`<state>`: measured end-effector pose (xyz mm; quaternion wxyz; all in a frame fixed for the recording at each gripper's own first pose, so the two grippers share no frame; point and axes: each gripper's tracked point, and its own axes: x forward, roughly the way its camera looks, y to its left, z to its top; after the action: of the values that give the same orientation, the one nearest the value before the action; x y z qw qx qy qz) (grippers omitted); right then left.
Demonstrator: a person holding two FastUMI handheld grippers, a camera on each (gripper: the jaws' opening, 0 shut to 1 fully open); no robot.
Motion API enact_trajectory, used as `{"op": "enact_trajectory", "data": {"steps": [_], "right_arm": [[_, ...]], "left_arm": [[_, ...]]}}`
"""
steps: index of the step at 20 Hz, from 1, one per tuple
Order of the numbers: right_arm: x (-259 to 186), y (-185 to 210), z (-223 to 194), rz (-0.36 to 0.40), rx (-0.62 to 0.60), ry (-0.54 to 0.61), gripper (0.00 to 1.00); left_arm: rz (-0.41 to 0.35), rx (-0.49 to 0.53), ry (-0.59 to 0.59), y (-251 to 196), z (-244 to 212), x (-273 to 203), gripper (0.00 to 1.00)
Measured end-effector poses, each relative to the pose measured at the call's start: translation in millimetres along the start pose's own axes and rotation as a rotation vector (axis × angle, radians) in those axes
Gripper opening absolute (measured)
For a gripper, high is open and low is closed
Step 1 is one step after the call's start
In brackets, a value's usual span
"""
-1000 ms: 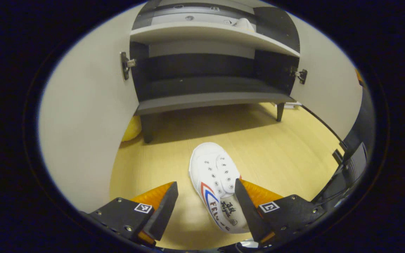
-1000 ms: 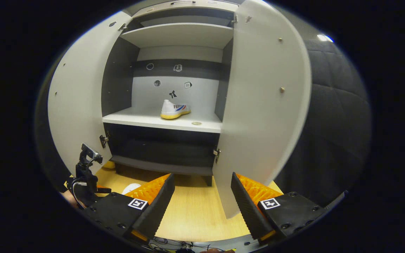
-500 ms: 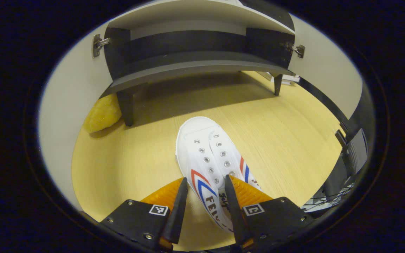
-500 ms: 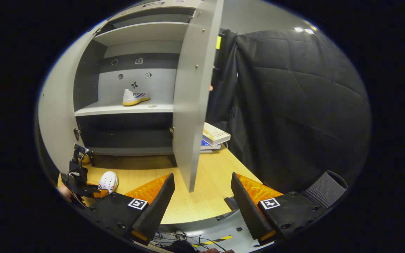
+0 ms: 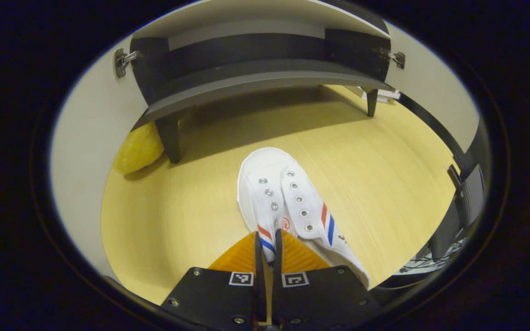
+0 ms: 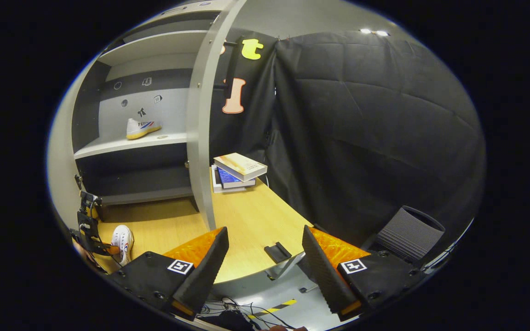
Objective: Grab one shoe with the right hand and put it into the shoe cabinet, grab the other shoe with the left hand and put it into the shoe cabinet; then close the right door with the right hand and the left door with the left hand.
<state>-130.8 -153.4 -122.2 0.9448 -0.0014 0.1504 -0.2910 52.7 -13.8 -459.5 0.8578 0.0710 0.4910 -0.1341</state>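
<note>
Light wooden bench (image 5: 177, 220) is seen carrying one white canvas shoe with red and blue stripes (image 5: 288, 202), lying before the open grey shoe cabinet (image 5: 256, 78). A second matching shoe (image 6: 141, 128) is set on the cabinet's middle shelf (image 6: 122, 143). The near side of the bench shoe is pinched between the closed fingers of the left gripper (image 5: 265, 250). The right gripper (image 6: 265, 257) is held level, fingers spread apart, beside the right door (image 6: 199, 138). Two stacked books (image 6: 237, 171) are seen.

Left low, right farther back, both facing cabinet (image 5: 265, 82)

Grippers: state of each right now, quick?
Left gripper: shut on the white shoe, pinching its side wall, on the floor.
Right gripper: open, holding nothing.
</note>
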Motion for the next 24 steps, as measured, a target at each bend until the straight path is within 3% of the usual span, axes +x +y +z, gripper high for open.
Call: {"op": "enact_trajectory", "data": {"steps": [5, 9, 11, 20, 24], "right_arm": [[-20.8, -30.5, 0.1, -0.071, 0.040, -0.017, 1.00], [-1.9, -39.8, 10.9, -0.063, 0.016, -0.044, 0.97], [19.3, -39.2, 21.9, -0.042, 0.020, -0.065, 1.00], [121.0, -46.9, 57.5, 0.091, 0.027, -0.086, 0.98], [167.1, -45.2, 80.2, 0.179, 0.027, -0.092, 0.98]], "left_arm": [[-0.046, -0.068, -0.033, 0.9, 7.4, -2.0, 0.02], [-0.050, -0.050, -0.060, 7.6, 21.6, -6.8, 0.02], [-0.036, -0.042, -0.084, 9.1, 28.6, -9.9, 0.01], [0.004, -0.240, -0.205, 34.7, 79.6, -57.1, 0.02], [0.079, -0.278, -0.284, 52.0, 97.3, -85.8, 0.02]]}}
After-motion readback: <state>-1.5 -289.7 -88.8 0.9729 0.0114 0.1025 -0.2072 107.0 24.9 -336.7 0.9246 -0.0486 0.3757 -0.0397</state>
